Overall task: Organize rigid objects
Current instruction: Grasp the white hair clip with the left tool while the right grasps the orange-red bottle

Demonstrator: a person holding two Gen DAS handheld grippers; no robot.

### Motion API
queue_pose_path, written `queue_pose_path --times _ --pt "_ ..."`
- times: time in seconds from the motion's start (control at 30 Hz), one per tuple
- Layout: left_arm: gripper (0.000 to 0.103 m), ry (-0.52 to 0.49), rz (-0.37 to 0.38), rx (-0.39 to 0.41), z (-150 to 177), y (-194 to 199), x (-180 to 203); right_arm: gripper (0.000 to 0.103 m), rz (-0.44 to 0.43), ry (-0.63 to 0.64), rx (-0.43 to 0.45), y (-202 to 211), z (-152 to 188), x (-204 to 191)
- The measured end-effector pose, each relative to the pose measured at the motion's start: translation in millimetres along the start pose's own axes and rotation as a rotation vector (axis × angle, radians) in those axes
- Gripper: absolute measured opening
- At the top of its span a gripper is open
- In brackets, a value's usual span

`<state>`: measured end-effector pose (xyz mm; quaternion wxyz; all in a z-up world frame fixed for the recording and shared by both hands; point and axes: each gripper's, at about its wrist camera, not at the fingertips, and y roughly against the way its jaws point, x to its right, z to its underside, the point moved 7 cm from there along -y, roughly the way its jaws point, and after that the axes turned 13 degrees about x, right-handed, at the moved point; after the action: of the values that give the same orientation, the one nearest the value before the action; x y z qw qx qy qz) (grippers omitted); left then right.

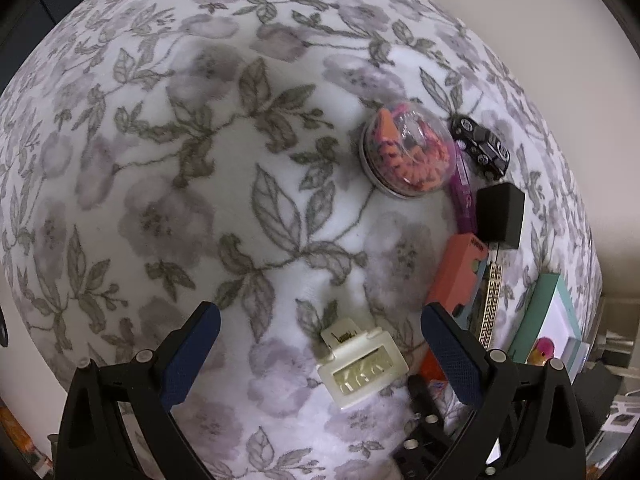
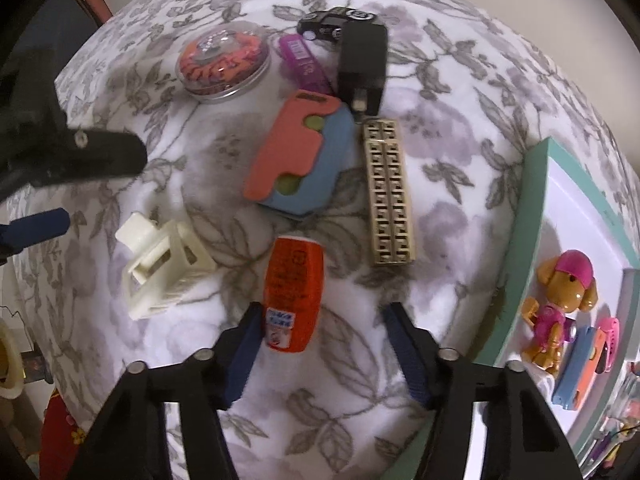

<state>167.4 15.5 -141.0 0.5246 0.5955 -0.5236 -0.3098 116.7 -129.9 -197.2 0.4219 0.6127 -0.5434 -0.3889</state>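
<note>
Rigid items lie on a floral blanket [image 2: 460,152]. My left gripper [image 1: 320,322] is open, just above a cream plastic clip [image 1: 362,368]; the clip also shows in the right wrist view [image 2: 160,264]. My right gripper [image 2: 322,312] is open, with an orange bottle [image 2: 292,296] lying against its left finger [image 2: 242,344]. Beyond lie a coral-and-blue case [image 2: 296,156], a gold patterned bar [image 2: 388,192], a black adapter [image 2: 362,64], a purple stick [image 2: 302,60], a black toy car [image 2: 336,20] and a round clear tin [image 2: 224,60].
A teal-rimmed white box [image 2: 532,208] at the right edge holds a toy dog with a pink cap [image 2: 560,300] and a small blue-and-orange case [image 2: 580,360]. The left gripper's fingers show at the left of the right wrist view [image 2: 100,156]. The blanket drops away at its edges.
</note>
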Motion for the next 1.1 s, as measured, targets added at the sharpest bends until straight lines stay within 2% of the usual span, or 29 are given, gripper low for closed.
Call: queue_pose_path --times 0.23,0.33,0.43,0.6,0.73,0.8,0.87,0.93,0.97,1.1 --pt "0.100 -0.070 0.012 -0.032 12.8 -7.5 19.5 0.045 -0.015 -0.029 0.006 -1.8 3.5 17.1" --pt "0.100 -0.089 0.003 -0.050 21.3 -12.9 25.3 0.042 -0.024 -0.026 0.008 -3.8 4.2 26.6" --pt "0.100 -0.113 -0.016 -0.065 30.8 -17.9 28.3 0.034 -0.036 -0.040 0.011 -2.9 4.7 38.5" --pt "0.100 -0.115 -0.032 -0.095 46.9 -27.6 31.6 0.033 -0.065 -0.068 0.018 -3.2 10.1 57.0" --pt "0.100 -0.093 -0.004 -0.125 57.0 -32.6 30.3 0.033 -0.068 -0.066 0.020 -5.8 8.3 59.2" --pt "0.094 -0.111 -0.004 -0.121 61.2 -33.0 34.4 0.033 -0.069 -0.066 0.020 -5.2 8.8 61.4" --pt "0.073 -0.128 -0.009 -0.116 64.8 -32.7 39.0 0.033 -0.066 -0.064 0.020 -0.5 8.8 59.1" --pt "0.068 -0.134 -0.017 -0.110 61.6 -34.6 44.7 0.033 -0.065 -0.061 0.020 -1.2 9.2 56.2" --pt "0.060 -0.132 -0.012 -0.107 59.9 -32.7 46.9 0.033 -0.064 -0.062 0.020 -0.2 10.6 53.1" --pt "0.060 -0.118 -0.001 -0.097 56.4 -30.5 51.5 0.032 -0.073 -0.069 0.020 2.7 9.9 49.6"
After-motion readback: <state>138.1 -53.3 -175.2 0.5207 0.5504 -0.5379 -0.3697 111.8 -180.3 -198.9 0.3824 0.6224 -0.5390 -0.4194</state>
